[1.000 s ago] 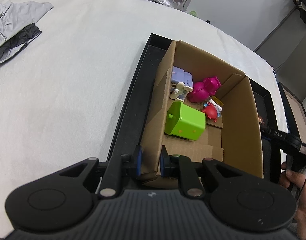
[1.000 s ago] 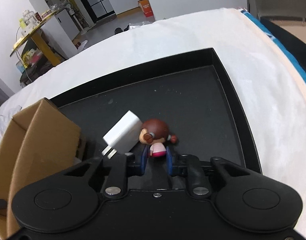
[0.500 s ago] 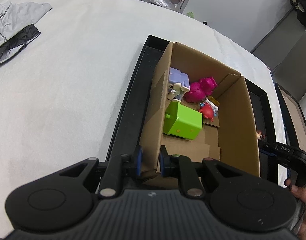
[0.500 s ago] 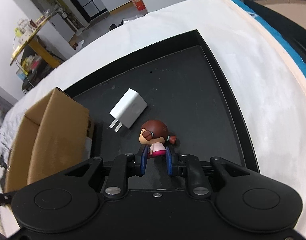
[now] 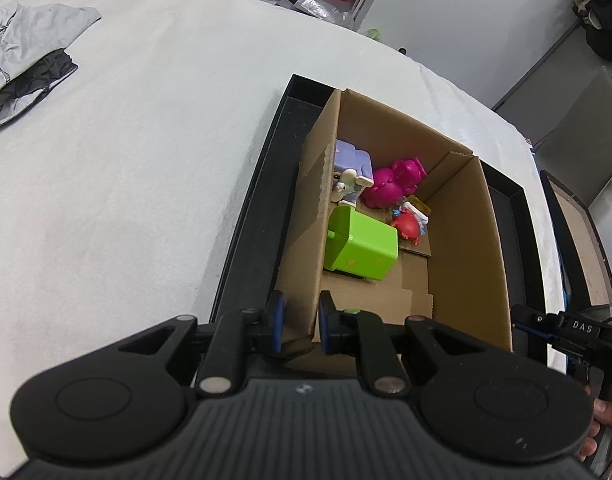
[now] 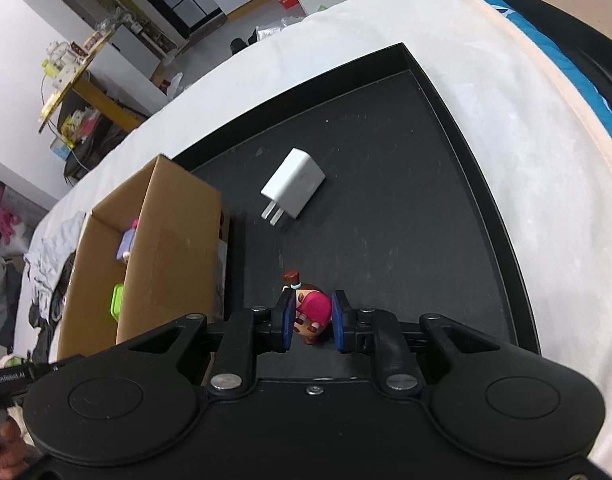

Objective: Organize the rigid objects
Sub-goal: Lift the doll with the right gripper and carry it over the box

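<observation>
Colours around the brown cardboard box (image 5: 462,240)

Box sits in a black tray (image 6: 426,240) on a white cloth (image 5: 126,160). Inside box: lime-green block (image 5: 362,246), magenta toys (image 5: 394,186), red toy (image 5: 405,225), lilac item (image 5: 352,160). Beside box on tray: white charger (image 6: 294,188); figurine (image 6: 310,308) w/ brown hair, pink top, btwn blue pads (image 6: 288,326). Grey & black clothes (image 5: 22,64) well left of box.
</observation>
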`<state>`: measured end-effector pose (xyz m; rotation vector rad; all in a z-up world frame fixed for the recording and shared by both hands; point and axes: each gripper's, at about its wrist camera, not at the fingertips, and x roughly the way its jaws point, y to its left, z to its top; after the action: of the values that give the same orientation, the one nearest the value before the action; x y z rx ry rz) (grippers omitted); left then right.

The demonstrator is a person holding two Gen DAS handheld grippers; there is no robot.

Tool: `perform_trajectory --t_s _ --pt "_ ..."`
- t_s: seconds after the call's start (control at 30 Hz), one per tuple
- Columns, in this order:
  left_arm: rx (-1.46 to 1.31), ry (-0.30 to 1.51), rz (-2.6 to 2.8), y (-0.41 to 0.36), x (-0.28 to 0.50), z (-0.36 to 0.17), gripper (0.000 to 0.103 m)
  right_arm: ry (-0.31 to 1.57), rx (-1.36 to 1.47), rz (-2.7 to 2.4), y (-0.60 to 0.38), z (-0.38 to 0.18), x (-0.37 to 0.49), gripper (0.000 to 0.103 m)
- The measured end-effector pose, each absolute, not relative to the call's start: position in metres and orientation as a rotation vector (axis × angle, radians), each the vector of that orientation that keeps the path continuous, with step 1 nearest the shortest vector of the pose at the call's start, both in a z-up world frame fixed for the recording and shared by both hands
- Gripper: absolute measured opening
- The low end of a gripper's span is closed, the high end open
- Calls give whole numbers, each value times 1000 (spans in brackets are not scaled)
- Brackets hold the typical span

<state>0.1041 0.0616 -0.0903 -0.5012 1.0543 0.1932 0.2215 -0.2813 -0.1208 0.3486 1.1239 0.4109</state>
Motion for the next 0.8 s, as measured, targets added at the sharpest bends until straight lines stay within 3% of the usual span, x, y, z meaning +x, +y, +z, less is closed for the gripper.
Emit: perform_trajectory --t_s 0.8 --pt "-530 1025 150 67 98 -88 15 1057 230 397 -249 -47 219 19"
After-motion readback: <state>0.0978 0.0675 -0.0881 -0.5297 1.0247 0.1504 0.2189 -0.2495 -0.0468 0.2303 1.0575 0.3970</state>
